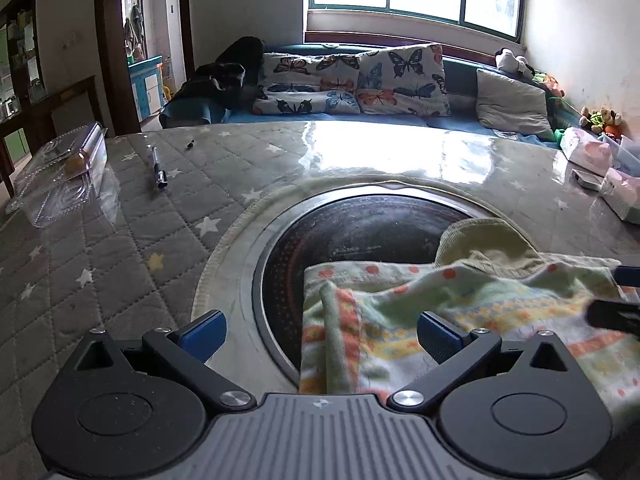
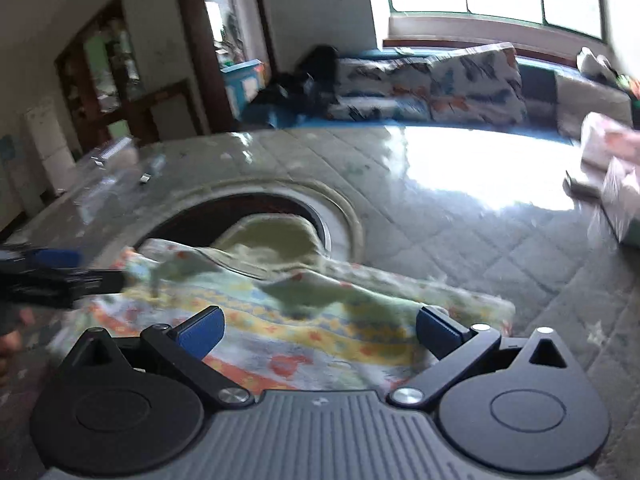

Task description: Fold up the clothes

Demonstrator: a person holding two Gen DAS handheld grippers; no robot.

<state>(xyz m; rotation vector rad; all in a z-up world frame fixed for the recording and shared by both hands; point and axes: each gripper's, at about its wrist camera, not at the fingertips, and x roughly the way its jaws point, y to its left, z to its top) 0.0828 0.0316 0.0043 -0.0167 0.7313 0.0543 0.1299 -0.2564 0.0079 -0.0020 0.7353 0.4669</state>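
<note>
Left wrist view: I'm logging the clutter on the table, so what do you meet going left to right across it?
Clear plastic container → pen → small dark cap → round black inset → patterned garment → right gripper at the frame edge.

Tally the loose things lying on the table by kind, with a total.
Patterned garment: 1
Clear plastic tray: 1
Pen: 1
Small black cap: 1
Pink-and-white packs: 2
Small white box: 1
Total: 7
</note>
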